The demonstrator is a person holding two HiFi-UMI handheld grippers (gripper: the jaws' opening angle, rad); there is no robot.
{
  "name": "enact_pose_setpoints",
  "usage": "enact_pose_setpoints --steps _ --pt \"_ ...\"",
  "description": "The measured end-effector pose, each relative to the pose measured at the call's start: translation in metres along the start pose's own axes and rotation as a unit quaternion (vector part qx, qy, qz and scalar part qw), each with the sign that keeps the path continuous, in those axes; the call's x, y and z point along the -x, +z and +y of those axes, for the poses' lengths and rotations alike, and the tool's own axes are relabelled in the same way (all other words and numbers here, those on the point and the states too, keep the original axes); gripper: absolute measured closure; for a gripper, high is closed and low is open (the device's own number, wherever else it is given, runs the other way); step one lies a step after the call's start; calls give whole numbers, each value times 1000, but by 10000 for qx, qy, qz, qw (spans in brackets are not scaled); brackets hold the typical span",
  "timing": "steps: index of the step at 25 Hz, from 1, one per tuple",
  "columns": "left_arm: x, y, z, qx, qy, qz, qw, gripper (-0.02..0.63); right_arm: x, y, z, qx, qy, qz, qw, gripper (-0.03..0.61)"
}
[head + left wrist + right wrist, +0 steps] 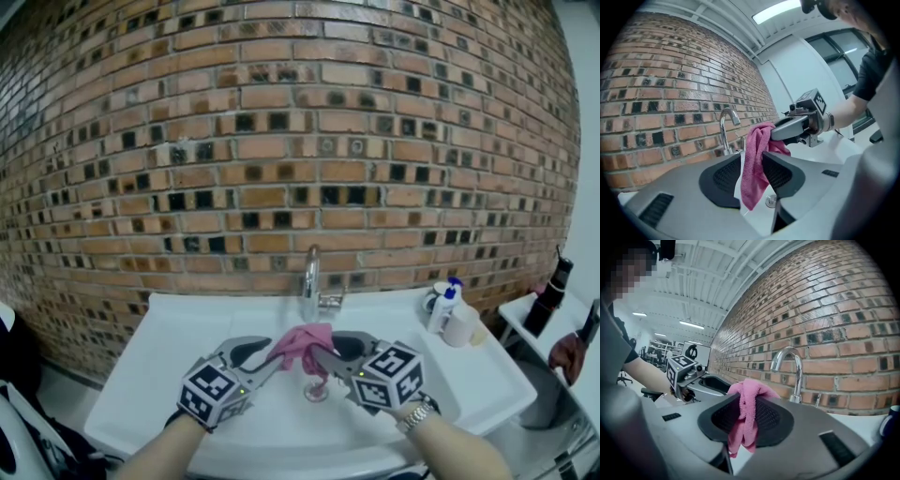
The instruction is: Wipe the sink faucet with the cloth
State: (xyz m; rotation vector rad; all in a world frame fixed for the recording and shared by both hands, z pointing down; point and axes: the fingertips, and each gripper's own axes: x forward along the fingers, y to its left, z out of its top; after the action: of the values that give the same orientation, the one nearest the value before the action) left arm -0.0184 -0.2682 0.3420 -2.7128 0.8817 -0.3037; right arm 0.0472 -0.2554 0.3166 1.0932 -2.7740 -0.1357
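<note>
right gripper [746, 420] has its jaws pinched on the pink cloth [746, 397], with folds spilling above and below the pads. left gripper [752, 176] has its jaws parted and the same cloth hangs loose between them, a gap showing beside one pad. both meet over the white sink [159, 347], just on the near side of the faucet [310, 277].

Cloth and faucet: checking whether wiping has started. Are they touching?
Apart. The right gripper view shows brick wall between the cloth and the faucet; the left gripper view shows the gap too.
</note>
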Motion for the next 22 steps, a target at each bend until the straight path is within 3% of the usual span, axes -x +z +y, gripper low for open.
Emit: enact_pose_setpoints --steps 10,22 --pt "-21 13 30 386 633 -175 9971 465 -14 -12 -47 15 -1039 254 9943 486" --pt "-38 -13 49 821 1092 -226 9904 563 -56 -31 -86 -15 -1821 662 9811 486"
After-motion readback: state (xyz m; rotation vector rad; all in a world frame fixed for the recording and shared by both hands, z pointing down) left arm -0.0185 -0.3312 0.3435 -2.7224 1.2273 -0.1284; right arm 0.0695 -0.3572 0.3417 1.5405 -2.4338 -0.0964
